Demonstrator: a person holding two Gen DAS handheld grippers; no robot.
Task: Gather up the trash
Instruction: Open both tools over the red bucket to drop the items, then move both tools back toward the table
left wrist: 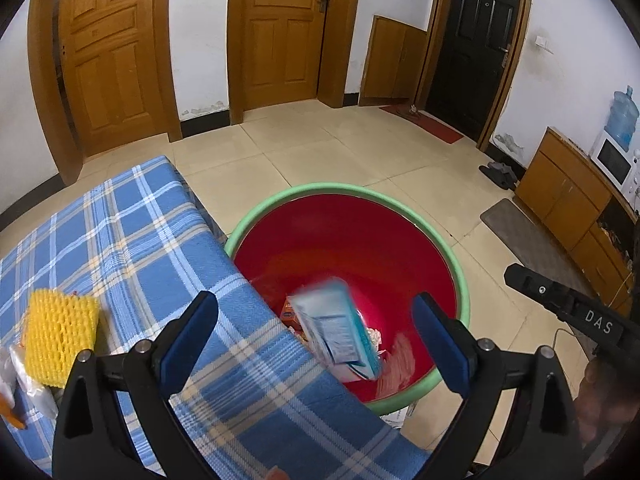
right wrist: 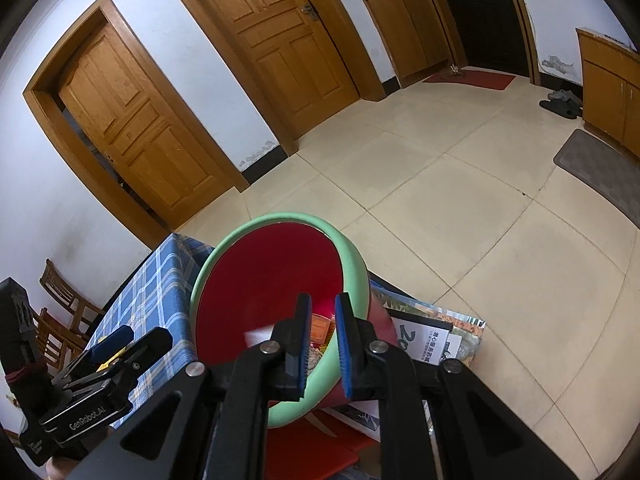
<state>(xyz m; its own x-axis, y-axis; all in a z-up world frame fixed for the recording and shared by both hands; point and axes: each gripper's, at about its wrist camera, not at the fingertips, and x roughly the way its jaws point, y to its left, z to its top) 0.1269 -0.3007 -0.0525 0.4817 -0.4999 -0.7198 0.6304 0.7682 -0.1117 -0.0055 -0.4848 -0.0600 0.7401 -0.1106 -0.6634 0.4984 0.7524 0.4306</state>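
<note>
One yellow foam net (left wrist: 60, 336) lies on the tabletop (left wrist: 132, 240) left of the left gripper (left wrist: 316, 340), whose jaws gape released above the red bin (left wrist: 344, 240), nearer than the nearly clenched, empty right gripper (right wrist: 323, 344).

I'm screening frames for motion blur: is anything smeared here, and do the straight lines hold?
Left wrist view: the blue carton over the red basin is smeared, the rest sharp. Right wrist view: a white blur inside the basin. Both views: fisheye bows the door frames and darkens corners.
</note>
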